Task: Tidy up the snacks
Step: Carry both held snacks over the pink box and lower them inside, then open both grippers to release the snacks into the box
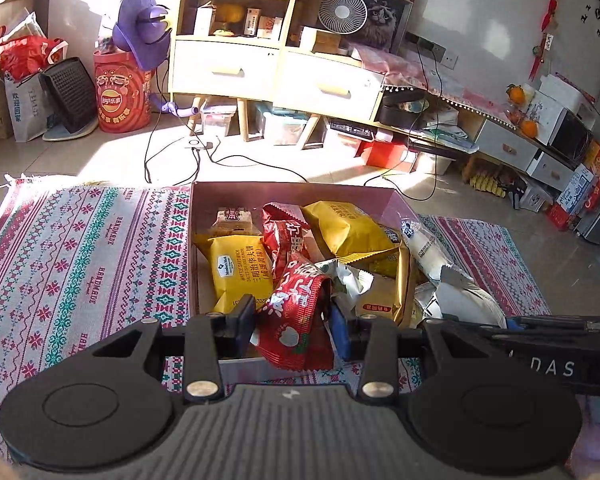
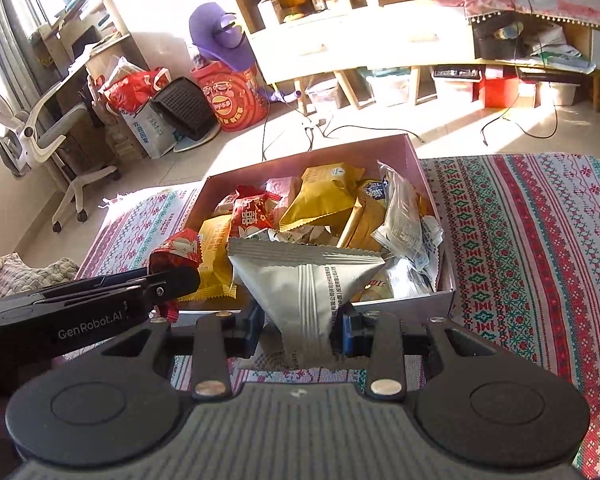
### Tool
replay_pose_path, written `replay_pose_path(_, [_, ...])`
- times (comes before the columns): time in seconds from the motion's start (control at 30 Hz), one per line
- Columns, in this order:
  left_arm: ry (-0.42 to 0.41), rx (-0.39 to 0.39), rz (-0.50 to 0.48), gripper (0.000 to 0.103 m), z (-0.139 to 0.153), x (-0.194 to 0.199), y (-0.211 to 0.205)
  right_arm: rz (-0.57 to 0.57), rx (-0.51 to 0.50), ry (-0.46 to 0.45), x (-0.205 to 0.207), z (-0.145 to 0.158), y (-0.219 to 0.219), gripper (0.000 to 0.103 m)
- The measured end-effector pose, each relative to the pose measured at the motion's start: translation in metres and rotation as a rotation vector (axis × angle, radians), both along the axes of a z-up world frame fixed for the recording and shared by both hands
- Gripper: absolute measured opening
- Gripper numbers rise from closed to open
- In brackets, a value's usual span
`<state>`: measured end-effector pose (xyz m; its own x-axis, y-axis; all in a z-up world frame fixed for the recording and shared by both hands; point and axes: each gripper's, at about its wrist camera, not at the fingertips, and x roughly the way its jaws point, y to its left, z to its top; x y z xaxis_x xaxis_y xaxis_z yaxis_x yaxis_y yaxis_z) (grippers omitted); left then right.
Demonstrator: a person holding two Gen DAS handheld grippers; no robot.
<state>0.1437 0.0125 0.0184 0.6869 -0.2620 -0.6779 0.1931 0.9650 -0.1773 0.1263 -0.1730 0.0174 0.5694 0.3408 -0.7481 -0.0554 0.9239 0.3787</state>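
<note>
Snacks filled the pink box (image 1: pixel 204 208) on the patterned rug (image 1: pixel 80 240); the left tool (image 1: pixel 294 326) clamped a red packet (image 1: pixel 296 320) at the box's near edge, the right tool (image 2: pixel 300 330) a silver packet (image 2: pixel 304 284).

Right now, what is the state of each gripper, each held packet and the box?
left gripper: shut on red packet
red packet: held at the box's near edge
right gripper: shut on silver packet
silver packet: held at the box's near edge
box: open, full of snacks
</note>
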Motion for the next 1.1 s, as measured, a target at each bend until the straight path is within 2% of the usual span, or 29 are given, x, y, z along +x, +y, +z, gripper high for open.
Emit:
replay_pose_path(0.2, [0.021, 0.058, -0.034, 0.045, -0.019, 0.014, -0.010, -0.019, 0.030, -0.014, 0.024, -0.008, 0.002, 0.034])
replay_pose_path(0.47, [0.012, 0.038, -0.050, 0.046, -0.028, 0.020, -0.004, -0.041, 0.045, -0.011, 0.036, -0.023, 0.003, 0.034])
replay_pose_path(0.73, [0.022, 0.077, -0.060, 0.047, -0.033, 0.017, -0.010, -0.024, 0.010, -0.034, 0.036, -0.021, 0.008, 0.037])
replay_pose_path(0.8, [0.021, 0.068, -0.054, 0.050, -0.031, 0.017, -0.009, -0.029, 0.027, -0.035, 0.036, -0.019, 0.006, 0.049])
replay_pose_path(0.87, [0.026, 0.052, -0.051, 0.051, -0.030, 0.019, -0.007, -0.048, 0.031, -0.043, 0.036, -0.017, 0.003, 0.056])
replay_pose_path(0.93, [0.025, 0.048, -0.047, 0.053, -0.028, 0.020, -0.006, -0.054, 0.041, -0.047, 0.036, -0.014, 0.001, 0.056])
replay_pose_path(1.0, [0.021, 0.044, -0.044, 0.060, -0.025, 0.019, -0.005, -0.058, 0.048, -0.046, 0.035, -0.012, -0.001, 0.061])
replay_pose_path(1.1, [0.008, 0.034, -0.040, 0.067, -0.019, 0.017, -0.006, -0.055, 0.050, -0.055, 0.033, -0.007, -0.002, 0.063])
